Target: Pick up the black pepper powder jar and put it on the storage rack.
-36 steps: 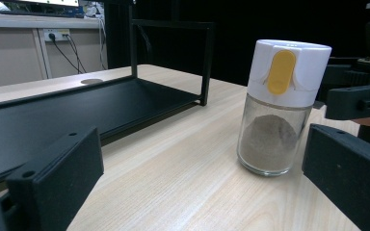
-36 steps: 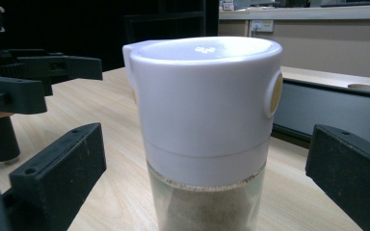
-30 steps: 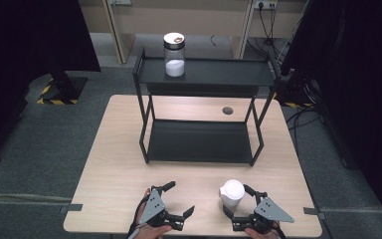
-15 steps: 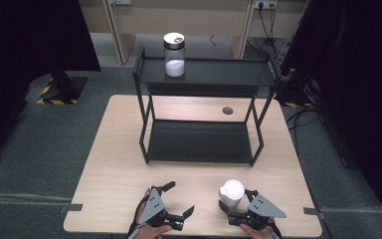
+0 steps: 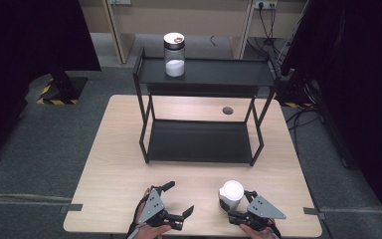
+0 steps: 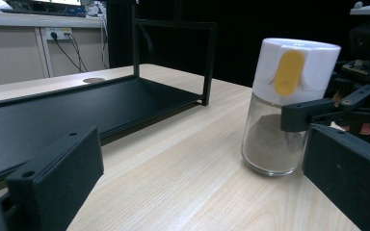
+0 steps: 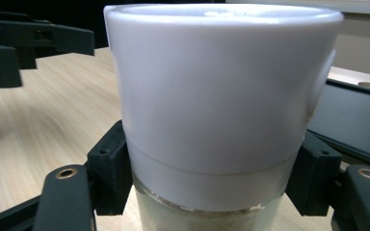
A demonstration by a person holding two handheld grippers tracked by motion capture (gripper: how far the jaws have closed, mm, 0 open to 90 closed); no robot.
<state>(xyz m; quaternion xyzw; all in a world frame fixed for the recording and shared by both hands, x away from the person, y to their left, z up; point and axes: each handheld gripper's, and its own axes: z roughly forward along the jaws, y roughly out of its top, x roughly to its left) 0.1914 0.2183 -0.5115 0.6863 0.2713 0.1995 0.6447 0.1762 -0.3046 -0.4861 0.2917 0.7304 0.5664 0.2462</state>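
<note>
jars: 2 (image 5: 231,195) (image 5: 174,54) | shelf rack: 1 (image 5: 204,74) | table: 1 (image 5: 114,164) | tongs: 2 (image 5: 178,199) (image 5: 231,211)

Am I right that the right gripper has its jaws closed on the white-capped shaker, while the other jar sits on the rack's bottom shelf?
Not quite. The right gripper is closed on the white-capped shaker, its jaws having just closed, but the other jar stands on the top shelf of the rack, not the bottom one. The high view shows it.

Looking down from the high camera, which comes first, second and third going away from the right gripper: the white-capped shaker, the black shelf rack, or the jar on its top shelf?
1. White-capped shaker: between the right gripper jaws, near table edge.
2. Black shelf rack: mid-table, beyond the shaker.
3. Jar: on the rack's top shelf, at the far left.
</note>
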